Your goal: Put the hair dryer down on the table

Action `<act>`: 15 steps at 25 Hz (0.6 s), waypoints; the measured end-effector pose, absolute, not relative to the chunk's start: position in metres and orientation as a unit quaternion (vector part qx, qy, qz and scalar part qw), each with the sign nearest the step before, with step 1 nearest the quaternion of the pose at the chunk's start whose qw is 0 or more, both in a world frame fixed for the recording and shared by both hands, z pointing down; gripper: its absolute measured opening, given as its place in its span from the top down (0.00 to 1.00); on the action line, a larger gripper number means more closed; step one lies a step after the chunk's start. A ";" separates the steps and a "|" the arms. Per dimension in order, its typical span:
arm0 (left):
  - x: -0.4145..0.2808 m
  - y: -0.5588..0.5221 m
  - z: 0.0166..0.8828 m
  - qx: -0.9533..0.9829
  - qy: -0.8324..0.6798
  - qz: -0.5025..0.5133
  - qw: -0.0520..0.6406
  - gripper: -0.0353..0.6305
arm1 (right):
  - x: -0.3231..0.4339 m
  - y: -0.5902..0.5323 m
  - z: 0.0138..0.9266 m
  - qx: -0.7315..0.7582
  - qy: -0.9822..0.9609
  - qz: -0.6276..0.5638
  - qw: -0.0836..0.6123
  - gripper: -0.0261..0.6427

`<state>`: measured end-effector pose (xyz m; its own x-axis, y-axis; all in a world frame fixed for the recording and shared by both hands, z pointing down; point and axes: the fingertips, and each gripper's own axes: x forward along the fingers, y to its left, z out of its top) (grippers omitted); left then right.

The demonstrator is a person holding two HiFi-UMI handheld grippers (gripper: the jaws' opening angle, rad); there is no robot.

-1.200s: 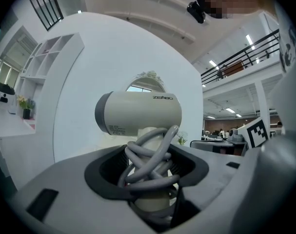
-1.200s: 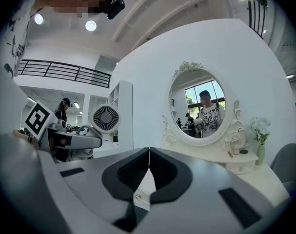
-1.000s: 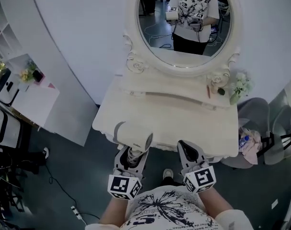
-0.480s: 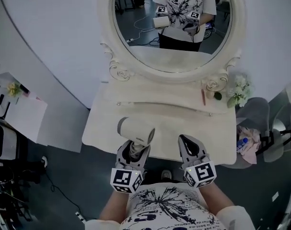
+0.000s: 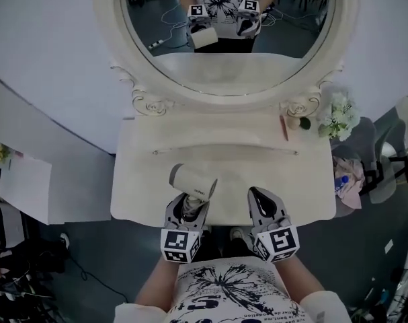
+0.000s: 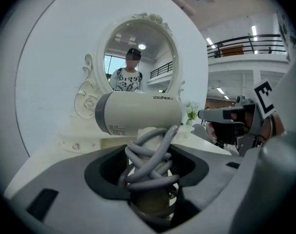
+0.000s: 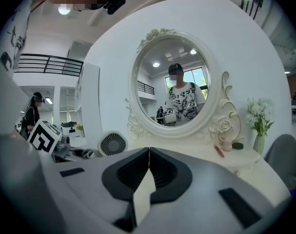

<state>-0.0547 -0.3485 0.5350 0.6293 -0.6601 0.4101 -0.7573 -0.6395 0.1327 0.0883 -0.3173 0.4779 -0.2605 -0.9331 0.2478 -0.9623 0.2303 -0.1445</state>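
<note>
A cream hair dryer [image 5: 191, 181] with a grey band hangs over the front edge of the white dressing table [image 5: 143, 194]. Its handle, wrapped in grey cord [image 6: 150, 162], sits between the jaws of my left gripper [image 5: 188, 207], which is shut on it. In the left gripper view the dryer's barrel [image 6: 138, 112] lies crosswise above the jaws. My right gripper [image 5: 259, 204] hovers beside it at the table's front edge, shut and holding nothing. From the right gripper view the dryer's grille [image 7: 112, 144] shows at the left.
An oval mirror [image 5: 224, 39] in an ornate frame stands at the table's back. A pink stick [image 5: 283, 127], a small dark object [image 5: 305, 122] and white flowers [image 5: 337, 116] sit at the back right. A grey chair with clutter [image 5: 361, 173] stands to the right.
The view has drawn closer to the dressing table. Both grippers, with the hair dryer held in the left one, now reach over the table's front edge.
</note>
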 end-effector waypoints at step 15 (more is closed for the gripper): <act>-0.035 -0.395 0.666 0.864 -0.330 0.305 0.227 0.56 | 0.100 -0.345 0.535 0.642 -0.737 0.196 0.081 0.93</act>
